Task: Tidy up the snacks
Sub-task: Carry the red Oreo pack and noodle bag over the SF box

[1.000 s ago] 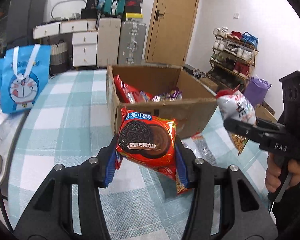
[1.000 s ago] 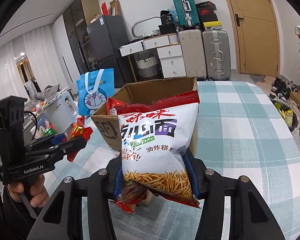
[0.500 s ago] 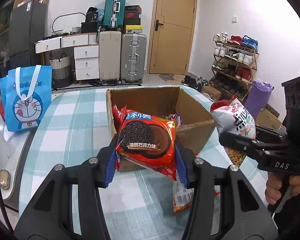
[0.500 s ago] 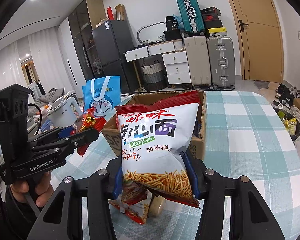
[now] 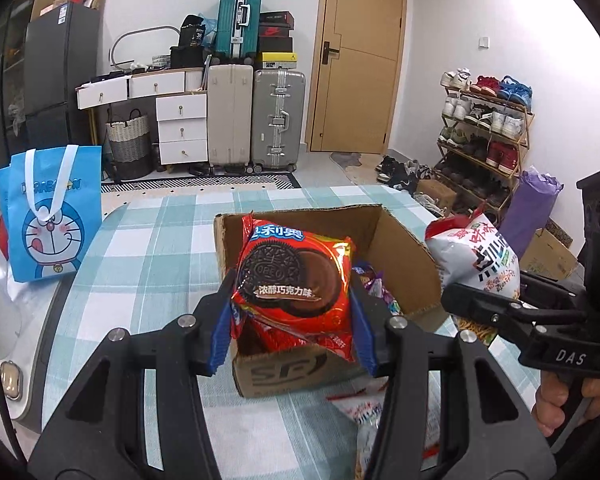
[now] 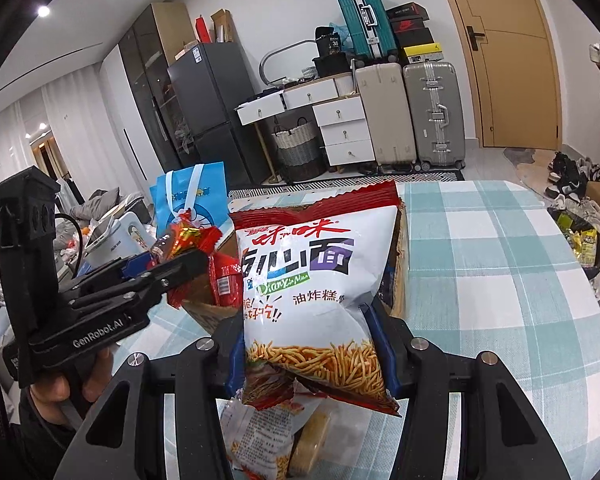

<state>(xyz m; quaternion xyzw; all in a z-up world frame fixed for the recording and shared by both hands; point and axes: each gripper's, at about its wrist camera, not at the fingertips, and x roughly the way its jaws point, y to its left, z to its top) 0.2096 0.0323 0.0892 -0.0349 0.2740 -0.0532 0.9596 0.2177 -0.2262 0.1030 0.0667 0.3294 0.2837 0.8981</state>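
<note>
Here you carry one snack in each gripper toward the open cardboard box [image 5: 404, 256] that sits on the checked tablecloth [image 5: 148, 248], and both packets hang above or just before the box mouth, presumably so that they can be dropped among the wrappers already inside. Your left gripper [image 5: 290, 324] holds the red Oreo packet [image 5: 296, 276] upright, label toward the camera, over the near wall of the box; its blue-padded fingers [image 5: 219, 328] stand only as far apart as the packet is wide and press its two side edges, so the jaws are clamped on it rather than free. Your right gripper [image 6: 312, 344] holds the white fried-noodle snack bag [image 6: 316, 280] by its lower part, also upright, with the box largely hidden behind the bag; its fingers [image 6: 382, 344] pinch the bag's sides in the same manner, and the puffed upper part rises clear of them. Gripping low and at the edges leaves the bulk of each packet free to fall once the pads part, judged from the pose. More loose packets [image 6: 272, 432] lie on the cloth beneath the right gripper, near the box, so the sorting looks only partly done. A blue Doraemon tote bag [image 5: 50, 216] stands well apart at the table's left edge
</note>
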